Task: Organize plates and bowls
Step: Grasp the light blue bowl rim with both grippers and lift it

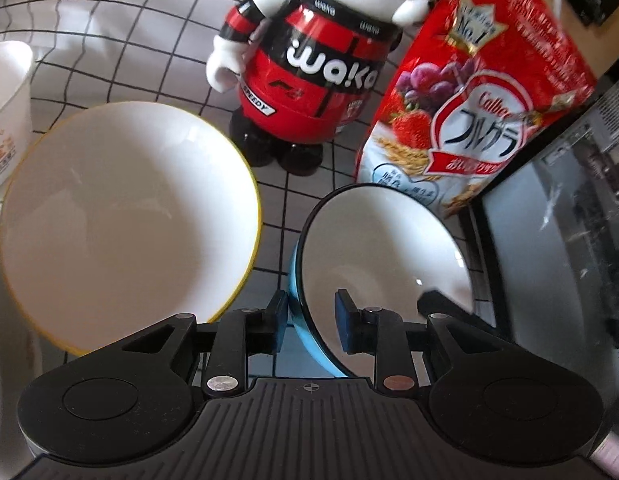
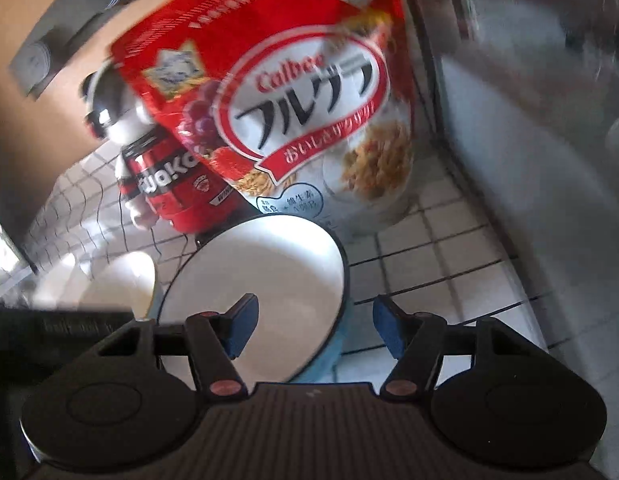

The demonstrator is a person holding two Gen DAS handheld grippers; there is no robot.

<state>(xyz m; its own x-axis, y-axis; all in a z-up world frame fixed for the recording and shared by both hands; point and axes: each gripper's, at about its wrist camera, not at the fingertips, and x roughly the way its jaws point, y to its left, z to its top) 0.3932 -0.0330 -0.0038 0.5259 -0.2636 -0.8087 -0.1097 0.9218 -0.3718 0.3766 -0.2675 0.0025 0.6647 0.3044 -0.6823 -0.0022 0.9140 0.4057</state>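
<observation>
While you work on the checked cloth (image 1: 149, 32), go slow — the red cereal bag (image 1: 477, 92) and the red toy bottle (image 1: 309, 80) stand just behind the bowls and could tip over.

Your big yellow bowl (image 1: 129, 216) sits on the left, with nothing in it. Your blue bowl (image 1: 385, 248) sits to its right, in front of the bag, and it looks tilted. I think the blue bowl should go inside the yellow one, so lift it clear of the yellow rim first, then set it down flat.

Your left claw (image 1: 311, 322) has its pads on both sides of the blue bowl's rim — there is a small gap, so it is not squeezing.

Your right claw (image 2: 313, 330) is half open over the far side of that bowl and holds nothing.
</observation>
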